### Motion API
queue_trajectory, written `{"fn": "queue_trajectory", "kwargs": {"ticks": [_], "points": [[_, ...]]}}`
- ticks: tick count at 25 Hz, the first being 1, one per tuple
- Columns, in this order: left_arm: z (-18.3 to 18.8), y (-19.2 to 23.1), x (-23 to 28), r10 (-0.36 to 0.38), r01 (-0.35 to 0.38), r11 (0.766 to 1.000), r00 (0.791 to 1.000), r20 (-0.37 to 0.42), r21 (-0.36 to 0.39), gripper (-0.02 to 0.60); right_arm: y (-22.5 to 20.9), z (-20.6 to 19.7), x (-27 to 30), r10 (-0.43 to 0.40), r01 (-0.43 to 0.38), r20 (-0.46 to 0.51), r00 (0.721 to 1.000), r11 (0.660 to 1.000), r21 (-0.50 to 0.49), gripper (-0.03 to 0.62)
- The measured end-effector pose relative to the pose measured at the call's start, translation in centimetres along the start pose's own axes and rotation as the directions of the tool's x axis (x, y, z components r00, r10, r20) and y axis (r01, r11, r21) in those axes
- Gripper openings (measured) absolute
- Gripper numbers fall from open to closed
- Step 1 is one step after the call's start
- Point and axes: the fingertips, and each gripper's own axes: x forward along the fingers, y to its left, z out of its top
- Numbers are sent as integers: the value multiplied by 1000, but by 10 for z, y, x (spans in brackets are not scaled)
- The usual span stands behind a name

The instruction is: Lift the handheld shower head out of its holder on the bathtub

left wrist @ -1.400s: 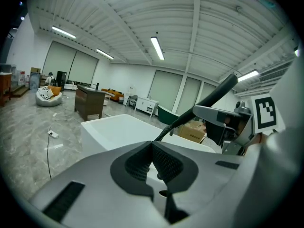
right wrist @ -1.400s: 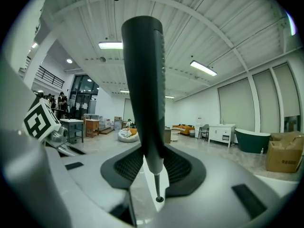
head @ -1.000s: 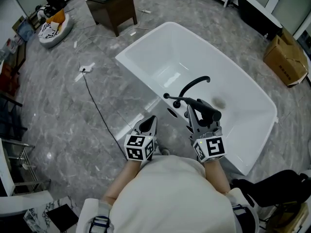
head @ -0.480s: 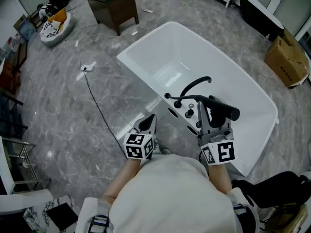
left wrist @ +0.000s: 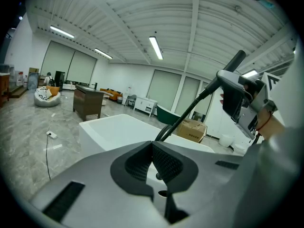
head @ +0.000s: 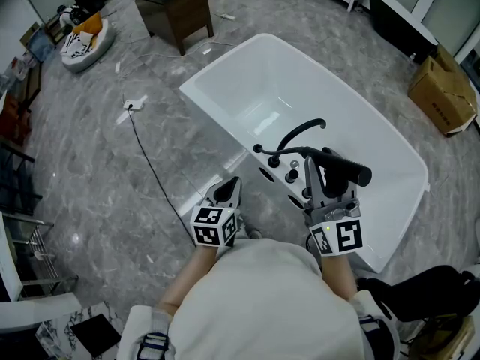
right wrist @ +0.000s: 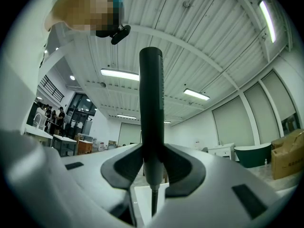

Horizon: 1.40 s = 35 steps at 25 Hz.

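My right hand-held gripper [head: 324,172] clamped on shower head [head: 349,169] handle, head above bathtub [head: 196,88] rim, looks clear of holder. Left hand-held gripper [head: 227,192] closed, empty. Next: steady hold, watch hose [left wrist: 187,113] drag

— How is the light?
— Bright and even, from long ceiling strip lights [left wrist: 156,48]; shadows are faint, with a soft sheen on the white bathtub [head: 225,88] and the grey floor [head: 90,171]
— And sharpness?
— Head view crisp; both gripper views bow strongly, darken at the corners, and blur in the near foreground
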Motion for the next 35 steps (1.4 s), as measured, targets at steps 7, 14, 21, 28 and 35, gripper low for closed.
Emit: {"fn": "queue_trajectory", "kwargs": {"ticks": [7, 14, 21, 28, 35], "points": [[-1, 1, 0, 5, -5, 1000, 1000, -1, -11, 20, -3, -3, 1, -11, 12, -15, 1000, 1000, 13, 141], [-4, 1, 0, 4, -4, 1000, 1000, -2, -15, 20, -3, -7, 2, -27, 27, -35, 999, 1000, 7, 141], [-4, -1, 0, 5, -5, 1000, 1000, -2, -21, 20, -3, -6, 3, -19, 19, -39, 999, 1000, 11, 141], [-5, -1, -1, 7, -7, 1000, 1000, -2, -26, 20, -2, -6, 3, -14, 15, -41, 999, 1000, 12, 141], [-3, 3, 0, 10, -10, 1000, 1000, -2, -29, 20, 1, -5, 8, -8, 9, -42, 999, 1000, 11, 141]]}}
